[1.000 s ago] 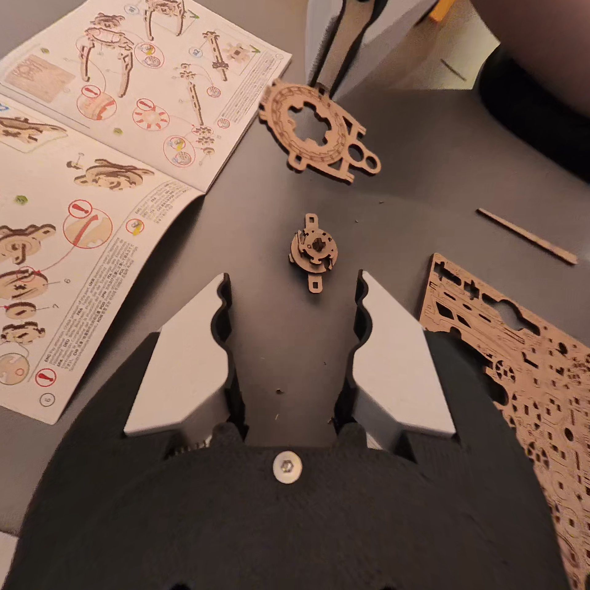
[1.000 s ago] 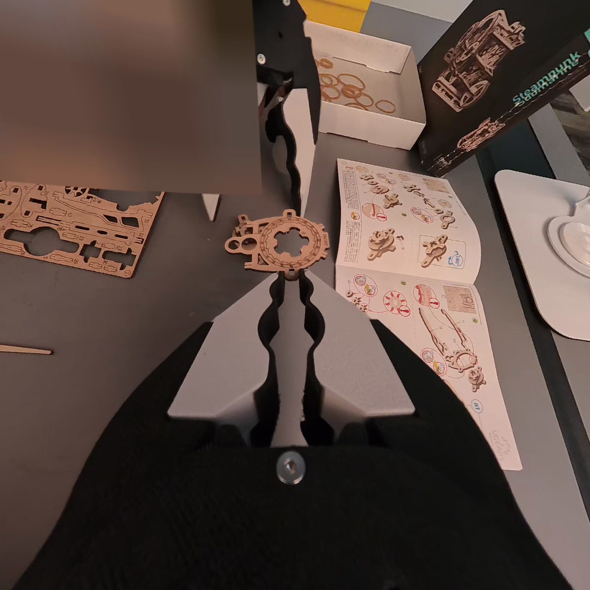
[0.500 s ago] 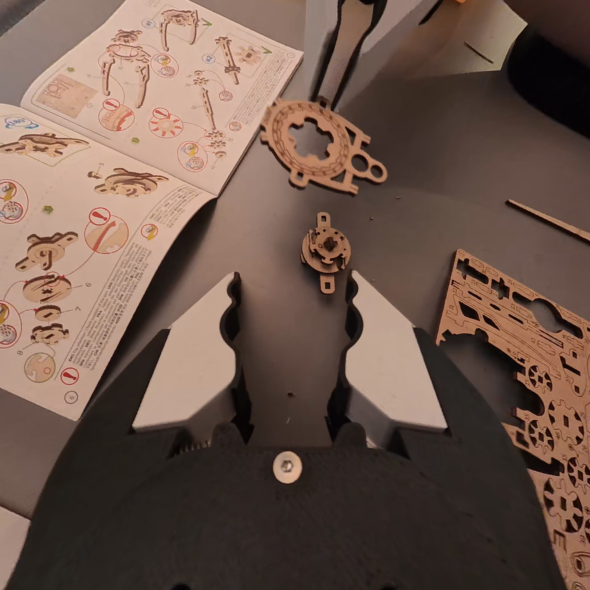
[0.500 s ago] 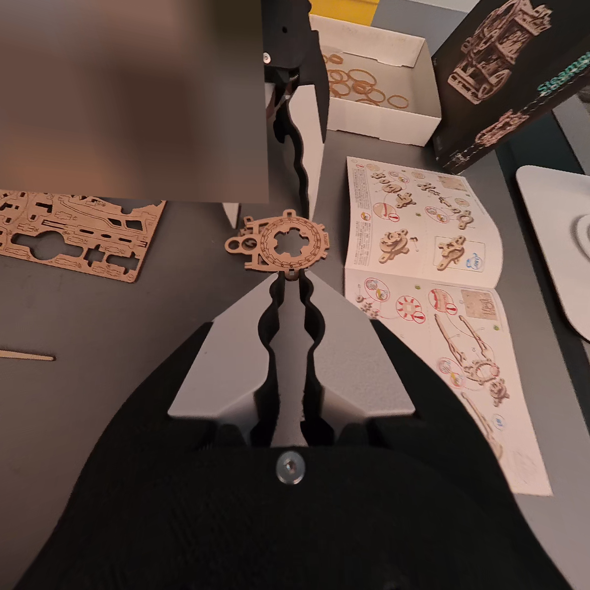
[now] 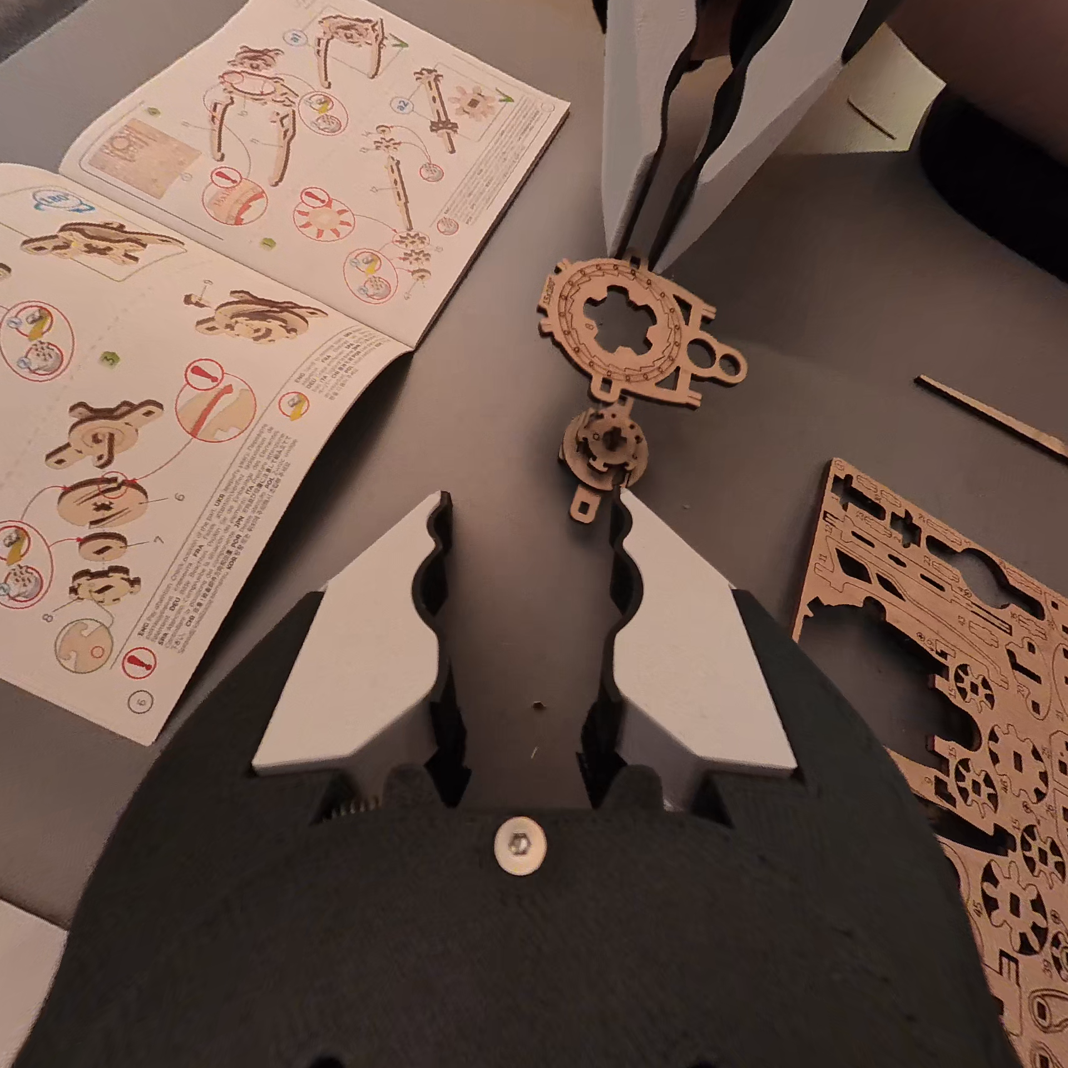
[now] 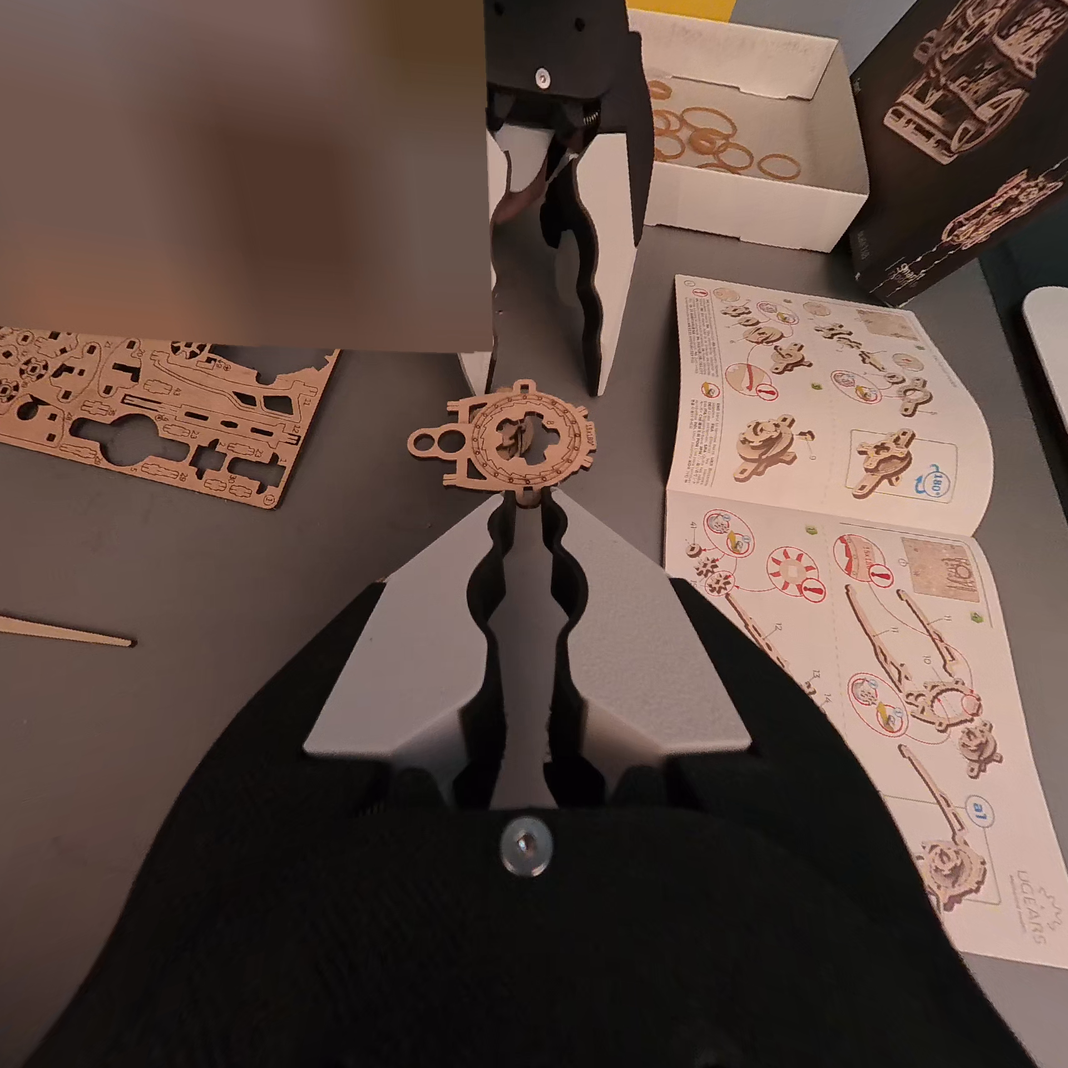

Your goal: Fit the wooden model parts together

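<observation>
Writing shows in four places — fine print and numbered step marks across the open instruction booklet (image 6: 832, 520), a printed title on the dark box (image 6: 953, 173) beyond it, tiny engraved marks on the wooden ring part (image 6: 569, 439), and small numbers on the wooden sheet (image 6: 144, 422).

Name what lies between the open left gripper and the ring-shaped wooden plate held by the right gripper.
The small round wooden hub assembly lies on the table between the left gripper and the ring plate, shown in the left wrist view. The right gripper pinches the plate's far edge.
</observation>
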`<state>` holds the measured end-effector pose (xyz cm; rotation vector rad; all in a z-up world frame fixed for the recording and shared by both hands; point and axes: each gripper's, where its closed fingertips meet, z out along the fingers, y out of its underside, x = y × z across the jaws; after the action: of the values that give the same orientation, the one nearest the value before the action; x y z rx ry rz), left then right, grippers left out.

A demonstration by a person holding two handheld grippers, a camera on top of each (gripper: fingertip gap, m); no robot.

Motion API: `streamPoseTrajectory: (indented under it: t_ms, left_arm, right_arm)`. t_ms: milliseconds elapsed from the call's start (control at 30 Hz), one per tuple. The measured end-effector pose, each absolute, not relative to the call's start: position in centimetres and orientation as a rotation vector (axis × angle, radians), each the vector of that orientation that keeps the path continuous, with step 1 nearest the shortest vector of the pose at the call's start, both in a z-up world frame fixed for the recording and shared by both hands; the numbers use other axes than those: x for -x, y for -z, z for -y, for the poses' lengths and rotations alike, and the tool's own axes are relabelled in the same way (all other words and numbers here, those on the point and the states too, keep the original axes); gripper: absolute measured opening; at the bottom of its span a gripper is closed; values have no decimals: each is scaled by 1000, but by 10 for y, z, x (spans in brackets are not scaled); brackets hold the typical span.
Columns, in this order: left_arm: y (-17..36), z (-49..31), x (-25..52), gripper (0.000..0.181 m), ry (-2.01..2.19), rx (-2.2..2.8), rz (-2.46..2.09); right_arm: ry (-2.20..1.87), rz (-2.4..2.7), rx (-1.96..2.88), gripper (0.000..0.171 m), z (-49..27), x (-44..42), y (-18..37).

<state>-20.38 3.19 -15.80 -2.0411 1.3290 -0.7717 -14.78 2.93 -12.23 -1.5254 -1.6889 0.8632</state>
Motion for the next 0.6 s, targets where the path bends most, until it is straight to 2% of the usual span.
streamPoseTrajectory:
  t_ms: [600]
  left_arm:
    - [157,-31,205,56,810,2043,-1331]
  right_arm:
    - [-860,1700,1526,8,-27,147,125]
